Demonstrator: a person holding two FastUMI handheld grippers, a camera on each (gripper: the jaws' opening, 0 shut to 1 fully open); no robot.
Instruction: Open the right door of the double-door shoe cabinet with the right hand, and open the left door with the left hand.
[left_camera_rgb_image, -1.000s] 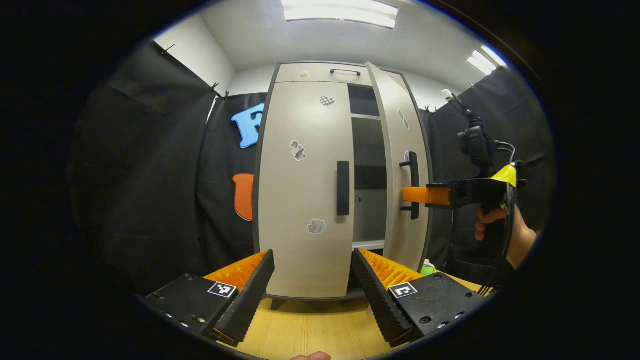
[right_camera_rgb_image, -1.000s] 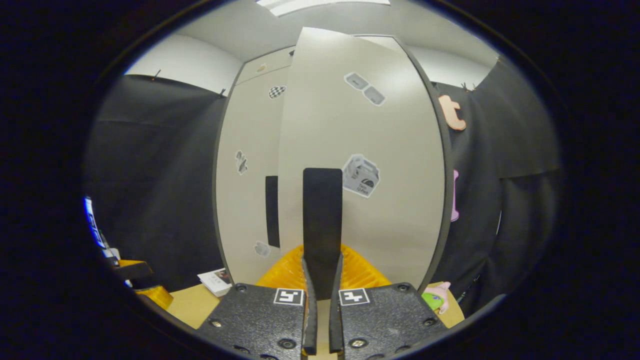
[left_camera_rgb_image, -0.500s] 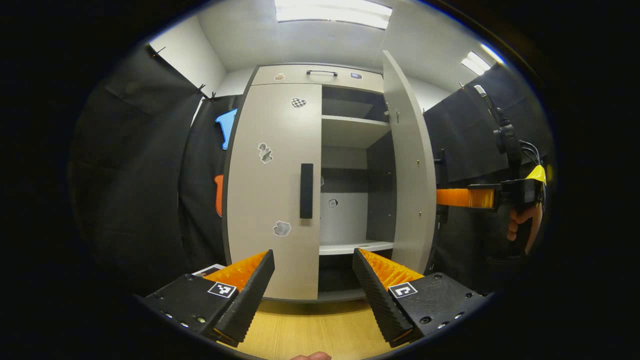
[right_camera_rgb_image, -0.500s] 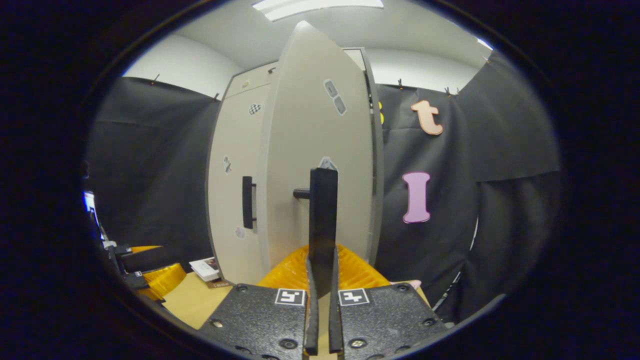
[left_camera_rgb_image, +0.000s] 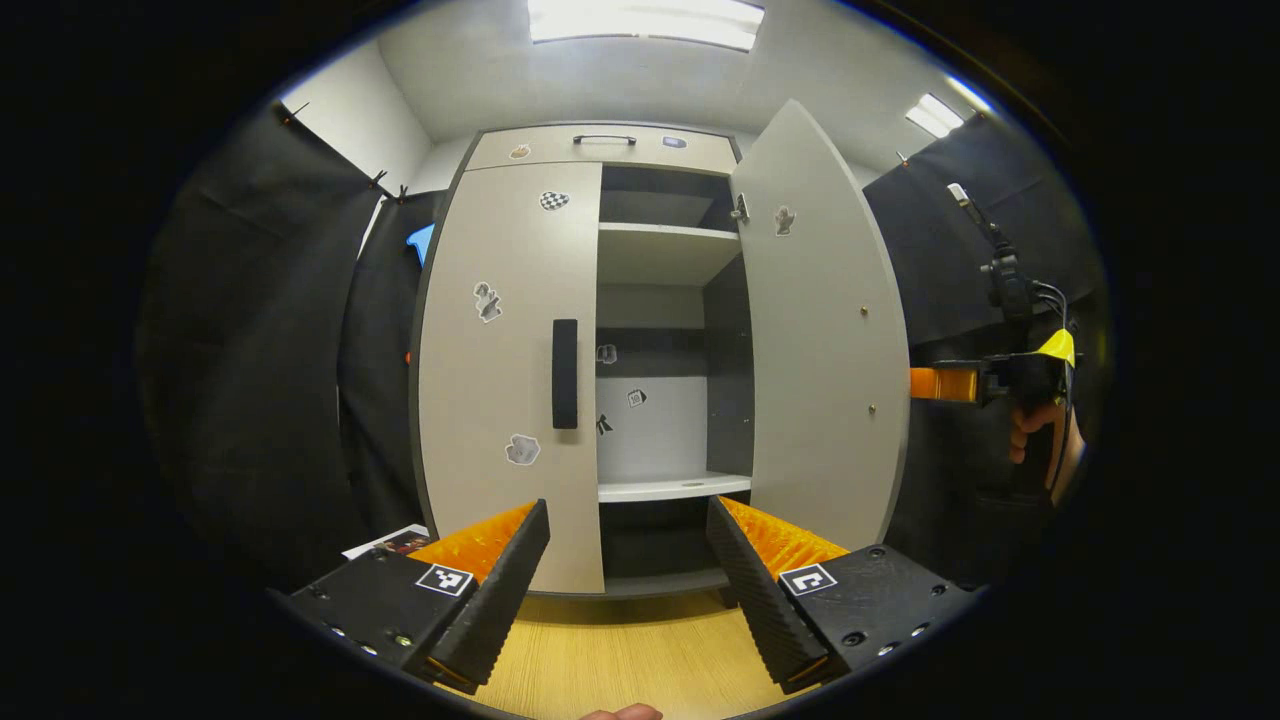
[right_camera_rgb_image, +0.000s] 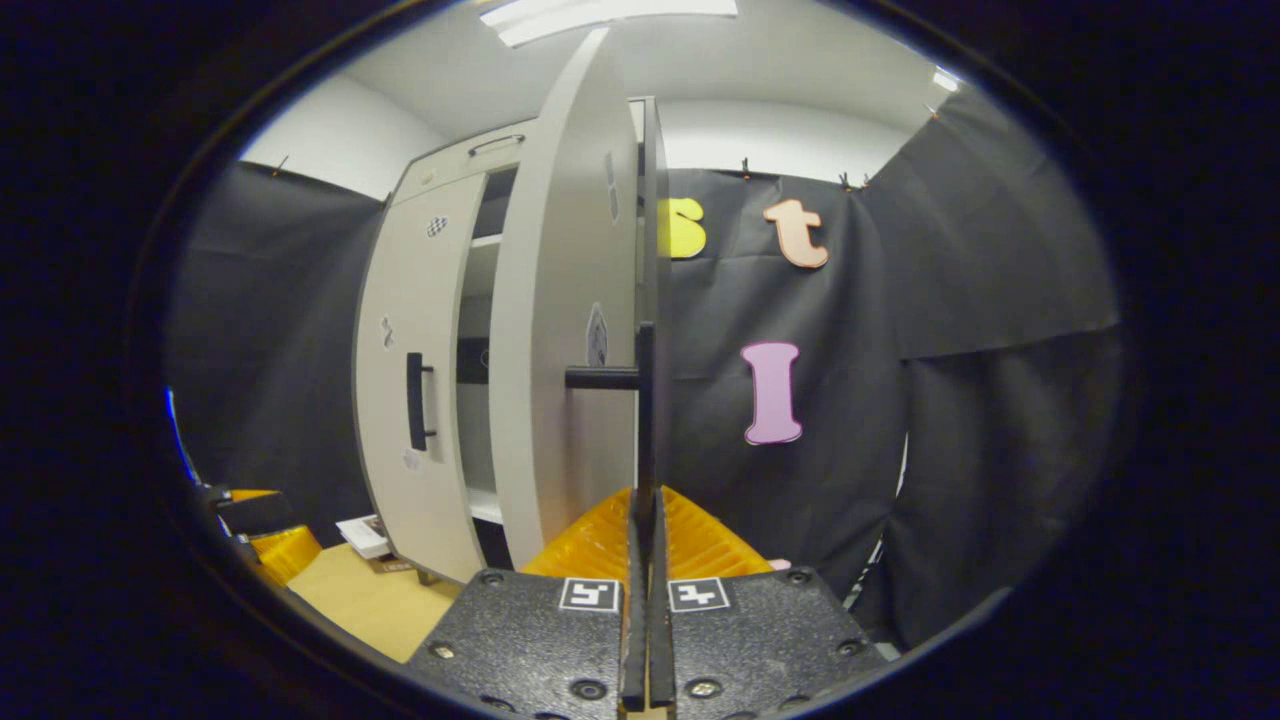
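At cabinet (left_camera_rgb_image: 640, 150) front | right gripper (right_camera_rgb_image: 643, 560) clamping right door (left_camera_rgb_image: 820, 330) handle (right_camera_rgb_image: 645, 400), door standing wide | left gripper (left_camera_rgb_image: 625, 560) gaping, empty | next: reaching for closed left door (left_camera_rgb_image: 505, 370) handle (left_camera_rgb_image: 565, 373)

A wood-grain table (left_camera_rgb_image: 620, 660) runs along the bottom of the left gripper view. A booklet (left_camera_rgb_image: 392, 543) lies on it by the black cloth (left_camera_rgb_image: 260, 380). Ceiling lights (left_camera_rgb_image: 645, 20) glow overhead.

From the left gripper view we face the shoe cabinet (left_camera_rgb_image: 560, 330) head-on from a little way back; from the right gripper view we look close along its open right door (right_camera_rgb_image: 560, 330) edge-on. We share the cabinet's front.
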